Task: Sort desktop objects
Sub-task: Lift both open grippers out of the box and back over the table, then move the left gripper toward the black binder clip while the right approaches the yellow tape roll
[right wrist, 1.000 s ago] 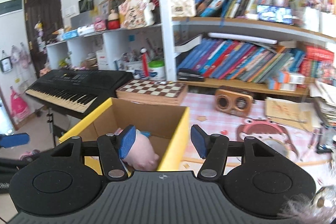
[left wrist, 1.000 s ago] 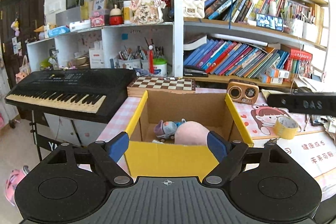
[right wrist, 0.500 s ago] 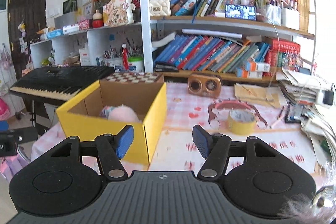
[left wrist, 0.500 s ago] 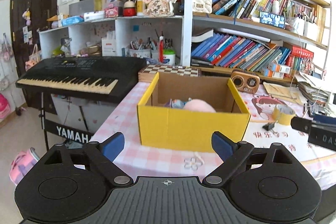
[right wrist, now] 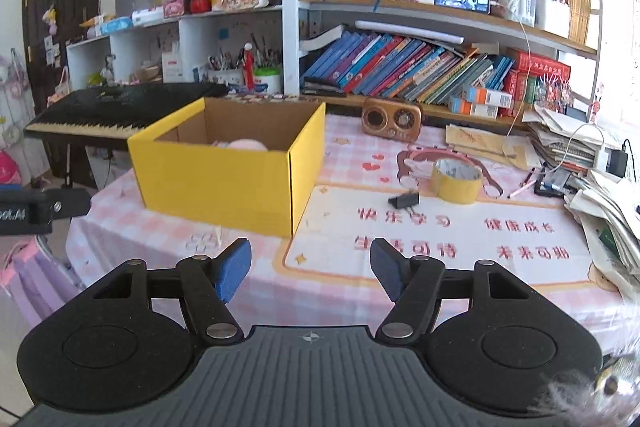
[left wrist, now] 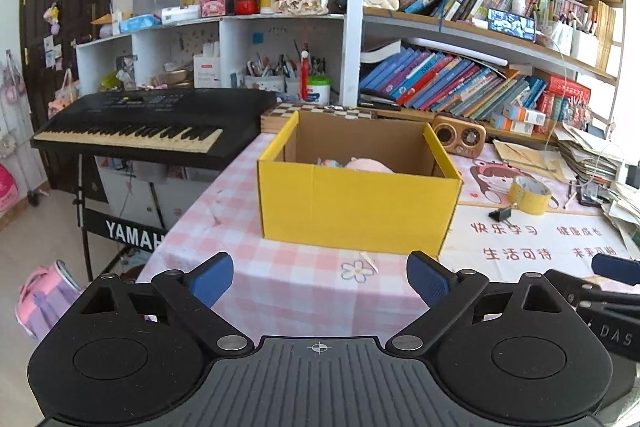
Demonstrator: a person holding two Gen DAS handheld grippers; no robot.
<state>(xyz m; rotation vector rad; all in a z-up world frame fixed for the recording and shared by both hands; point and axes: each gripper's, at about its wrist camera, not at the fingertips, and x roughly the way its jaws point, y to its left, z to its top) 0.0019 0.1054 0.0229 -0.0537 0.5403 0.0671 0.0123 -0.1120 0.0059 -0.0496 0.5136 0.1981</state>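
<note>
Showing both claws held back from the near edge of the worktop (left wrist: 280,291), which wears a pink checked cloth. Left claw (left wrist: 319,277): jaws spread wide, having just been opening, with nothing between the blue pads. Right claw (right wrist: 311,271): jaws partly apart, likewise just opening, and empty. Yellow box (left wrist: 356,207): open at the top, standing toward the worktop's left edge, a little in from the near edge. Inside it a pink soft toy (left wrist: 370,167) shows just above the front wall, with a small pale blue toy (left wrist: 330,161) beside it, too hidden to identify. Roll of yellow tape (right wrist: 457,180): lying flat to the right of the box, on a printed mat (right wrist: 440,247) that covers the right part of the worktop. Black binder clip (right wrist: 404,201): just beside the tape, on its near left. Small brown radio (right wrist: 392,119): upright behind the tape, near the far edge. Pen (right wrist: 520,191) and a stack of papers (right wrist: 600,211): along the right edge. Black keyboard (left wrist: 152,123): on a stand beyond the left edge. Bookshelves (right wrist: 420,67): behind the far edge.
</note>
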